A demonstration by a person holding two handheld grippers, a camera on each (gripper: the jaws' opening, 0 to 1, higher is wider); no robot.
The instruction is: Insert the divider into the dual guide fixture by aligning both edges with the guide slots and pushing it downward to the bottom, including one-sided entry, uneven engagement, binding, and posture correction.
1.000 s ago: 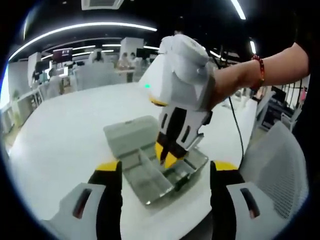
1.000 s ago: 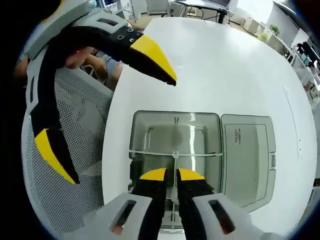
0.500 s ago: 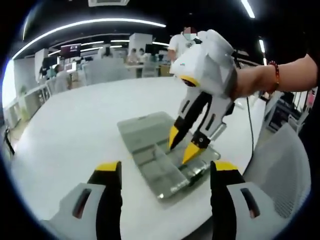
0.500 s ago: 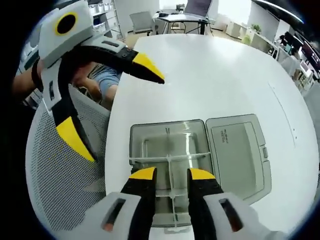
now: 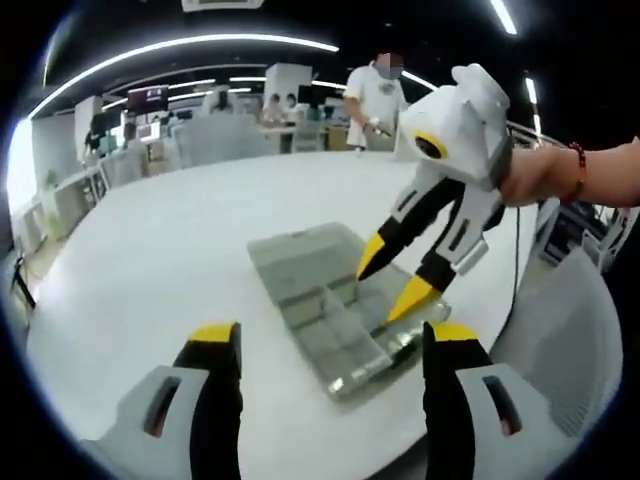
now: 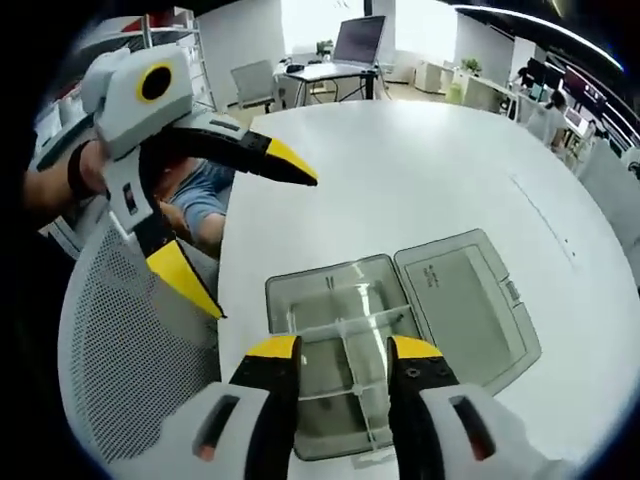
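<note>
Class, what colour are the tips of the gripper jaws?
Yellow, on black jaws. Clearest in the right gripper view, on the left gripper and right gripper.

The table (image 6: 420, 170) is plain white. On it the dual guide fixture (image 6: 340, 340) is translucent grey, its divider (image 6: 345, 328) pale and whitish, and the open lid (image 6: 465, 300) beside it the same grey. Both the left gripper (image 6: 235, 225) and the right gripper (image 6: 342, 352) have white bodies, black jaws and yellow tips. The chair (image 6: 120, 370) beside the table is light grey mesh.
</note>
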